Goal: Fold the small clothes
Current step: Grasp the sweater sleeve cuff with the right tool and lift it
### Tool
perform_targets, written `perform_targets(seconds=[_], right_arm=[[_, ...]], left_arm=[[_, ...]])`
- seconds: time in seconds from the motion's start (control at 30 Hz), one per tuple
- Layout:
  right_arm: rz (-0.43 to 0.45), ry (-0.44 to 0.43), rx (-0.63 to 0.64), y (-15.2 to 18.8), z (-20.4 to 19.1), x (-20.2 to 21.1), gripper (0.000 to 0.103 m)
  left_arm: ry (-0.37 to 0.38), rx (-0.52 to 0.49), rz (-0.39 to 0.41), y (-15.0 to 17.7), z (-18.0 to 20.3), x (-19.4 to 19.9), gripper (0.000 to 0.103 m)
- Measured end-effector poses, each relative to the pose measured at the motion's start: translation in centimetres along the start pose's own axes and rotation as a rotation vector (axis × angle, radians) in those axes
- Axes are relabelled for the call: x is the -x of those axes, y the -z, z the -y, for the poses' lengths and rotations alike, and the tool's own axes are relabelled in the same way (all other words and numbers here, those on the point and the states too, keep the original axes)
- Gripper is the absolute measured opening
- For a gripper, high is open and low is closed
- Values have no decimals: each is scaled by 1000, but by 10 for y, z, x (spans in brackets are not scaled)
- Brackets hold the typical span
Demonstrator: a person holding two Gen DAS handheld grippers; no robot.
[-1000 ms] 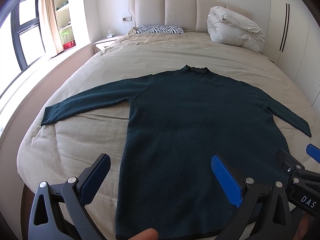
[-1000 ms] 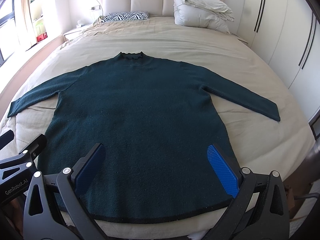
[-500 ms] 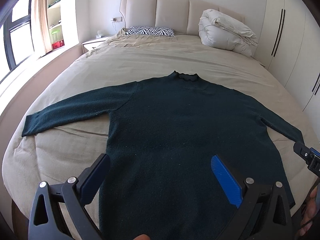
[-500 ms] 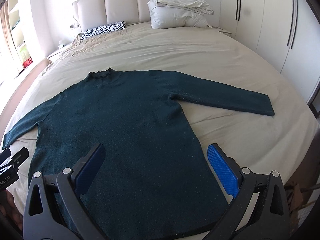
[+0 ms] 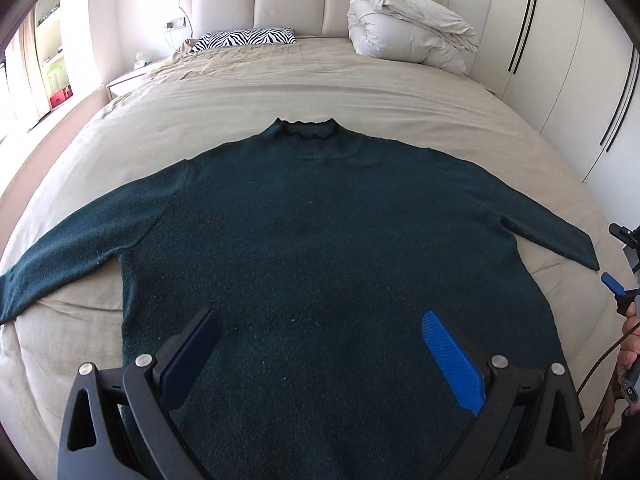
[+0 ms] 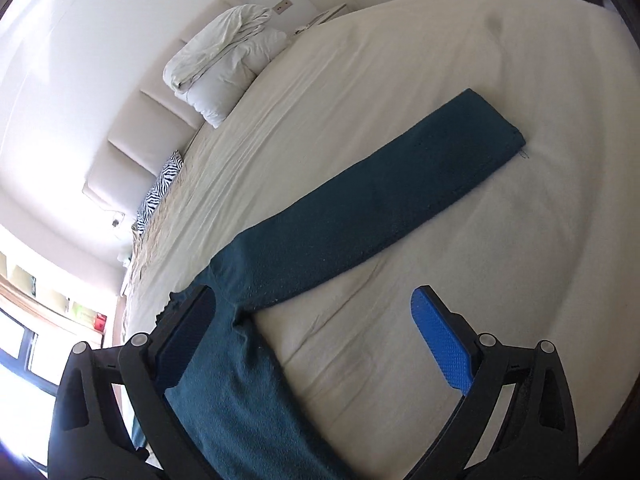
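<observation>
A dark teal sweater (image 5: 320, 248) lies flat on the beige bed (image 5: 360, 92), collar away from me and both sleeves spread out. My left gripper (image 5: 320, 356) is open and empty above the sweater's lower body. My right gripper (image 6: 316, 340) is open and empty, tilted, above the bed beside the sweater's right sleeve (image 6: 380, 208), whose cuff points away. The right gripper also shows at the right edge of the left wrist view (image 5: 624, 264).
A rolled white duvet (image 5: 408, 36) and a zebra pillow (image 5: 244, 38) lie at the headboard. White wardrobes (image 5: 560, 60) stand to the right, a nightstand (image 5: 124, 80) and window to the left. Bare bedsheet lies around the sweater.
My right gripper swung right and tilted, now looking along the right sleeve instead of the sweater's body. My left gripper shifted right to centre over the sweater. Both stayed open.
</observation>
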State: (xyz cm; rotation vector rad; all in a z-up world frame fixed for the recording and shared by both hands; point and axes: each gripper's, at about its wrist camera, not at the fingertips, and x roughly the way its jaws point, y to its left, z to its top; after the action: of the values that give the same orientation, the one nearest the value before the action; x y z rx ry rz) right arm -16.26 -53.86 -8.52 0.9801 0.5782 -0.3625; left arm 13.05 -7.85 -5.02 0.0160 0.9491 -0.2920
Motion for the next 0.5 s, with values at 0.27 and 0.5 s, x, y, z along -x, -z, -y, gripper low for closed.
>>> perform_targets(seconds=[0.27, 0.5], right_arm=[[-10, -73, -394, -67, 123, -51, 77], [33, -123, -547, -104, 185, -100, 46]], left_arm=[[156, 88, 1, -25, -3, -27, 99], [227, 148, -35, -29, -6, -50, 98]])
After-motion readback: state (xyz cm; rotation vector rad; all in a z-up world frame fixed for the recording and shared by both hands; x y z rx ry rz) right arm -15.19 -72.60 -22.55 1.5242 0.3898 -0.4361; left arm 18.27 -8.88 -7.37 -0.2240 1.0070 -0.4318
